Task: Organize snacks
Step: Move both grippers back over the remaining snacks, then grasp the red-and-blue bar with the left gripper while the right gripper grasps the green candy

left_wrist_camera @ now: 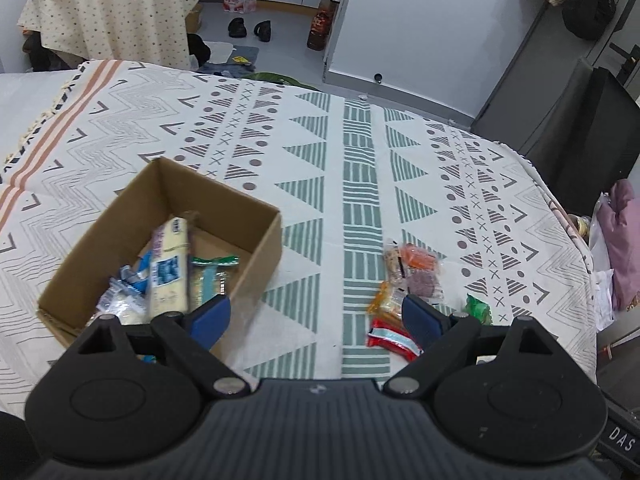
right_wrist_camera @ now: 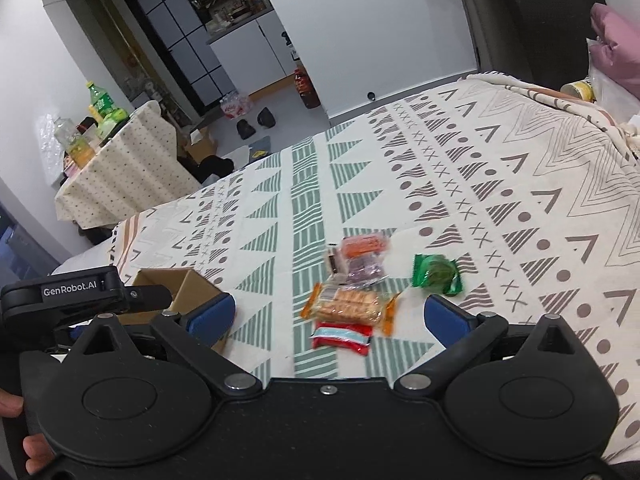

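A patterned cloth covers the tabletop. Both the right gripper and left gripper hold their jaws apart, empty. Nearest the right one lies a red foil packet, with an orange-ended biscuit pack beyond and a green wrapped snack at two o'clock. The brown cardboard box, at ten o'clock, is part filled. The slippery, crowded wrappers could make a grasp catch two or slide.

Open patterned cloth lies between the cardboard box and the snack cluster; nothing blocks it.
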